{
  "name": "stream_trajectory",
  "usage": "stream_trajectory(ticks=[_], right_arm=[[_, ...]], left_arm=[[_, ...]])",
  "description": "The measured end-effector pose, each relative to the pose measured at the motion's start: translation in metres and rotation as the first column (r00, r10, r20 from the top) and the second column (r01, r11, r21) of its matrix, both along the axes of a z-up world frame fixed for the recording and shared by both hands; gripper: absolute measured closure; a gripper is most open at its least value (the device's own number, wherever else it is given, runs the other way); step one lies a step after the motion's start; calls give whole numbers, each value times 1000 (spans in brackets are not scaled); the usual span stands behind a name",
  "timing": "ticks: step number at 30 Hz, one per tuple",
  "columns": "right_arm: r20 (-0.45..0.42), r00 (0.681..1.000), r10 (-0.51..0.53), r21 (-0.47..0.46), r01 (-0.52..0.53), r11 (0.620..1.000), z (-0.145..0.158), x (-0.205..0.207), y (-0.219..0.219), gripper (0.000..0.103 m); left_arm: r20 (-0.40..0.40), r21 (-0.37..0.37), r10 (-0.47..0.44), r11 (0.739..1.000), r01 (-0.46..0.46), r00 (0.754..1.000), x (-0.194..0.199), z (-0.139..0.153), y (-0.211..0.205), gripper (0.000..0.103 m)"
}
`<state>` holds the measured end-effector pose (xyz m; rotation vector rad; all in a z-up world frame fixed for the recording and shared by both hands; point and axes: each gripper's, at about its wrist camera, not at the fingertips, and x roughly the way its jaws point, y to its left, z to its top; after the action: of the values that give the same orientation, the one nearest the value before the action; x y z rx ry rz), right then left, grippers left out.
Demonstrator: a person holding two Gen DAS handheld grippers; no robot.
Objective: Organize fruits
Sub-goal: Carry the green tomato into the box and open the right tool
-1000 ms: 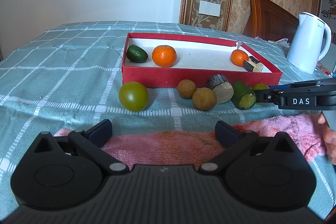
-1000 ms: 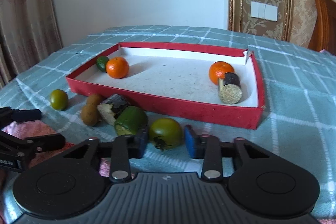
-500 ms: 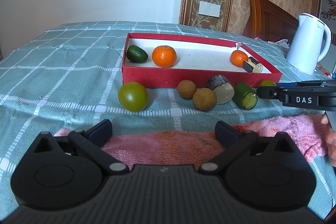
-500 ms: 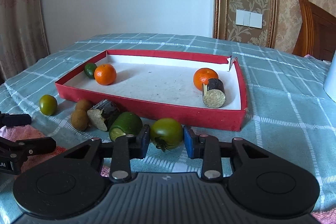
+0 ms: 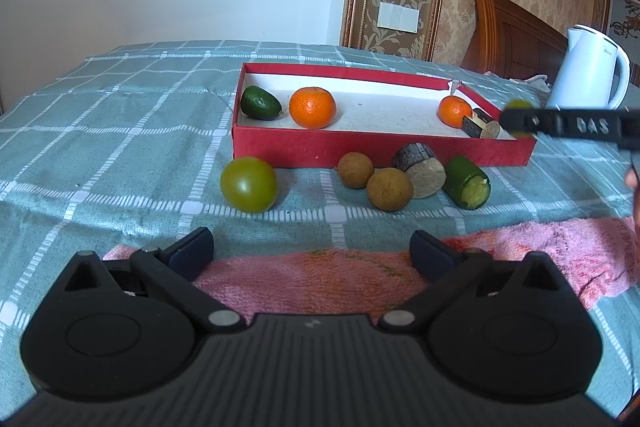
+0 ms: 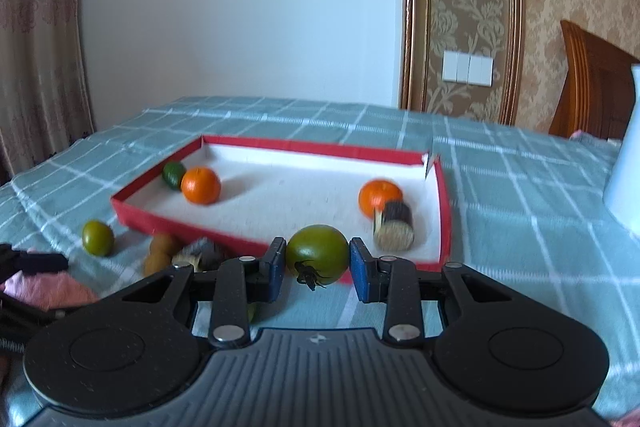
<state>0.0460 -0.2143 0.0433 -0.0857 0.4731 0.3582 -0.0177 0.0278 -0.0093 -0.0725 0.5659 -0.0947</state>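
Note:
My right gripper [image 6: 317, 265] is shut on a green tomato [image 6: 318, 254] and holds it in the air in front of the red tray's [image 6: 180, 227] near wall; it also shows in the left wrist view [image 5: 516, 121]. The tray [image 5: 320, 149] holds two oranges [image 5: 312, 107] [image 5: 454, 111], a dark green fruit [image 5: 260, 103] and a dark cut piece [image 5: 482, 125]. On the cloth before it lie another green tomato [image 5: 249, 183], two brown round fruits [image 5: 355, 169] [image 5: 389, 189], a cut dark piece [image 5: 422, 175] and a cut green piece [image 5: 468, 182]. My left gripper [image 5: 311, 251] is open and empty over a pink towel [image 5: 320, 283].
A white kettle [image 5: 590, 71] stands at the right beyond the tray. A wooden headboard [image 5: 512, 31] and papered wall lie behind. A curtain [image 6: 36, 27] hangs at the left in the right wrist view. The teal checked cloth [image 5: 120, 115] covers the surface.
My right gripper has lifted the green tomato off the cloth and carried it up and toward the tray. The left gripper has stayed put.

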Motion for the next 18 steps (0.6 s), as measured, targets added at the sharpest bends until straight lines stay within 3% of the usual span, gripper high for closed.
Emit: stream_trajectory(ticks=[7,18], right_arm=[[12,1000,-10,-48,11,999,4,33,16,70],[-75,997,-31,-90,24,996,-11,96,52,70]], left_arm=[[1,-1,0,1000,0,1000,0,-1,0,0],[4,-9,-1,1000,1,1000,0,-1,0,0]])
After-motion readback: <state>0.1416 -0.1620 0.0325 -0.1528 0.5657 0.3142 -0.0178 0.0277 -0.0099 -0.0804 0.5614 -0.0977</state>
